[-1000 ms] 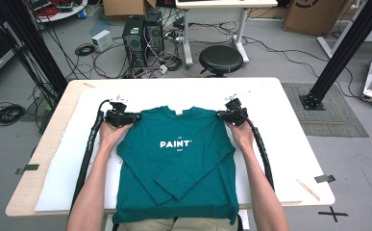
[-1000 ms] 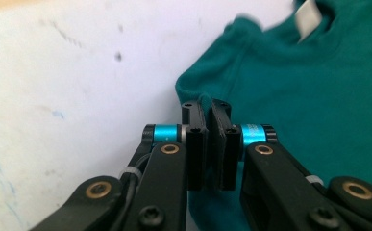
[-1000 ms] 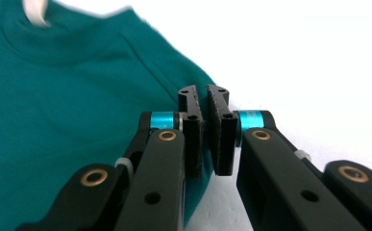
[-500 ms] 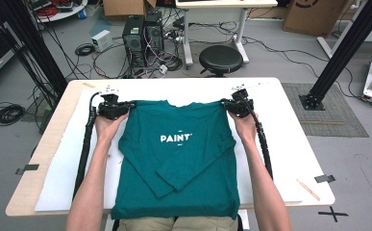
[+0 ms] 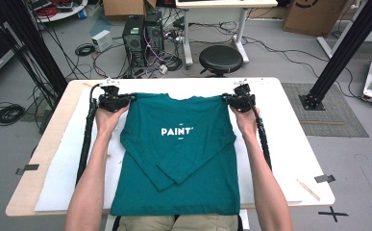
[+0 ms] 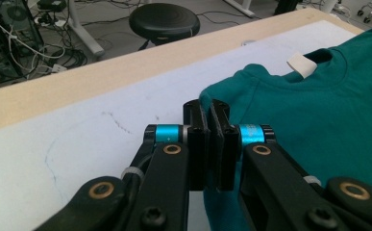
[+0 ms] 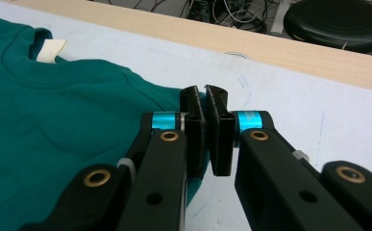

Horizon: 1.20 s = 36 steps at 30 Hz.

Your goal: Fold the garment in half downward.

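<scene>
The teal long-sleeved cotton sweatshirt with white "PAINT" lettering lies front-up on the white sheet covering the light wooden table, sleeves folded inward across the body, hem at the near edge. Since a second ago, the shoulder line sits farther from the person, nearer the far edge of the sheet, and the upper panel looks flatter and tauter. Both hands have carried their corners up and away together.

The left gripper is clenched on the left shoulder corner; in the left gripper view its jaws meet on a fold of teal fabric. The right gripper is likewise clamped on the right shoulder corner, with cloth pinched between the jaws.

Judgement: the garment is being lifted and stretched by its shoulders, probably to straighten it or begin a fold. Both grips appear symmetrical, so the collar stays centred. A black round stool stands beyond the table.
</scene>
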{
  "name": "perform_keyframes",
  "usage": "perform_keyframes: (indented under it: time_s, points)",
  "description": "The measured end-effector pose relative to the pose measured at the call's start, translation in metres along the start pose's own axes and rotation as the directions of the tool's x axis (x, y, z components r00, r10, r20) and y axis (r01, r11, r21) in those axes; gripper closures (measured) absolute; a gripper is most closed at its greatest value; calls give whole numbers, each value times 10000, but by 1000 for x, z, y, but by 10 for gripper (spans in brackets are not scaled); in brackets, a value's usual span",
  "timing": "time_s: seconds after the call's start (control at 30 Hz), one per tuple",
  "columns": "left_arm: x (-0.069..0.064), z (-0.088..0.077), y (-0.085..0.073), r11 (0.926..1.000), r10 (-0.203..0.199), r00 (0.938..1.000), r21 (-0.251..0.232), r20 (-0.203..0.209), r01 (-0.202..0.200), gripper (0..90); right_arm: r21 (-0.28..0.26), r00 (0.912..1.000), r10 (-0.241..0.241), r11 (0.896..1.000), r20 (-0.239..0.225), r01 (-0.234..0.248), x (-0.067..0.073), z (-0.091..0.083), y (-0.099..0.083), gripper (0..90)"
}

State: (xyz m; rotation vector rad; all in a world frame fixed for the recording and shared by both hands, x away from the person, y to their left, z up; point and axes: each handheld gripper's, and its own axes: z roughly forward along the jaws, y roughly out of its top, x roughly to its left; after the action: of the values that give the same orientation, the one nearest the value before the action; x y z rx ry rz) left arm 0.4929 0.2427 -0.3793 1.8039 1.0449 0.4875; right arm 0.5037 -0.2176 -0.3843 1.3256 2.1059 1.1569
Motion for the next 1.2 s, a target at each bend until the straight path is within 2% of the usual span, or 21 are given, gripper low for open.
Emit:
perform_keyframes:
  time_s: [0.13,0.3,0.5,0.6,0.73,0.8,0.97,1.07,1.2]
  points:
    - [0,1,10,9999,34,9998,-142,-175,-36,865,-156,9999,-97,9998,133,99,-2,-1,11,874]
    - [4,-5,19,9974,-205,9997,-693,-139,194,865,-648,9992,-314,9974,243,330,1,-9,27,874]
    - [3,-16,28,9938,-17,9999,-1111,-159,-1,865,-990,9989,-445,9940,157,458,1,-18,39,873]
    - [3,-18,28,9951,66,9999,-982,-108,-77,865,-1066,9985,-531,9928,149,544,2,-21,41,872]
    - [-2,-17,25,9974,425,9991,-586,-86,-429,864,-586,9979,-639,9963,-57,635,2,-21,37,871]
    - [-4,-18,23,9973,558,9984,-466,-79,-561,864,-525,9974,-711,9961,-119,703,4,-22,35,871]
    - [-7,-24,16,9979,582,9982,-282,135,-578,864,-423,9950,-983,9943,-184,975,10,-29,32,870]
    - [-11,-29,11,9968,779,9966,-216,252,-773,864,-336,9934,-1112,9933,-277,1102,12,-32,23,870]
    - [-19,-34,1,9953,967,9945,-117,395,-963,864,-206,9904,-1376,9903,-137,1373,17,-37,8,870]
